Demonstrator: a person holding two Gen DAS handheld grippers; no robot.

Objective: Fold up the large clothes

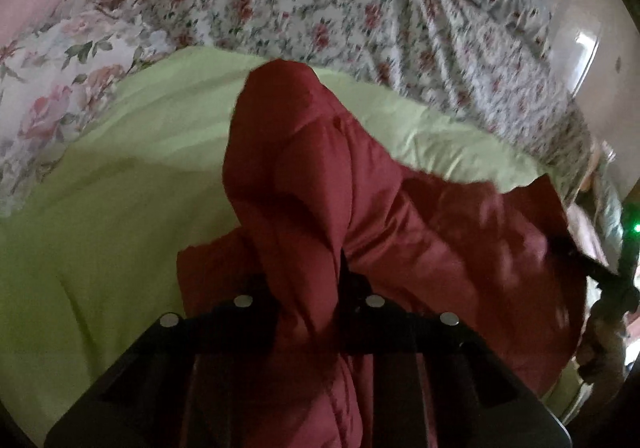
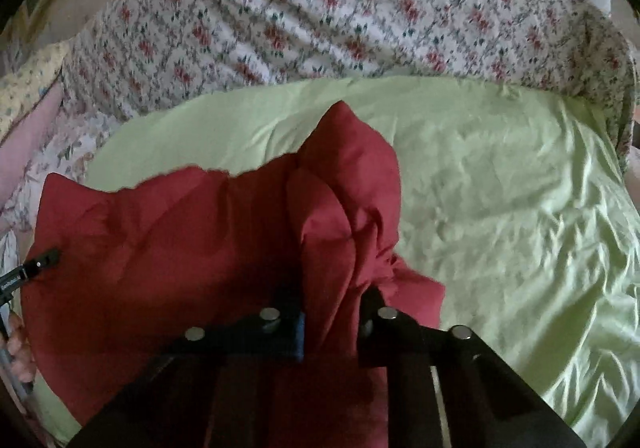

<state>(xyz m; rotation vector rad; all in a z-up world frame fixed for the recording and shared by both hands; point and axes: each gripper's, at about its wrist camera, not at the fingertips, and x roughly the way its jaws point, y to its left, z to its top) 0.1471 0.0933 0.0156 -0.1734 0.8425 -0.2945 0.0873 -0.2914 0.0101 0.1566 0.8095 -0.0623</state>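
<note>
Plainly, the red garment (image 1: 320, 188) hung bunched between the two tools over the bed, a soft, matte, slightly puffy cloth gathered into thick rounded folds; its upper hem ran as an uneven, faintly frayed-looking line across the right wrist view, and one pointed peak of cloth stood up above the right tool (image 2: 332, 328). The left tool (image 1: 308, 308) was closed on a thick roll of the garment, the cloth squeezed between its black fingers; the right tool likewise pinched a gathered fold, its fingers tight against the fabric on both sides. Each tool showed as a black, angular frame with round silver studs on top; the left tool also appeared at the left edge of the right wrist view with small white lettering too blurred to read. Under the garment lay a pale green sheet (image 2: 500, 208), smooth with a slight sheen and many fine creases, with bare room on the right side of the garment and on its left; beyond the sheet's far edge lay a floral quilt (image 2: 320, 16), white with small red flowers, rumpled; a larger rose-print cloth (image 1: 60, 88) lay at the left.
</note>
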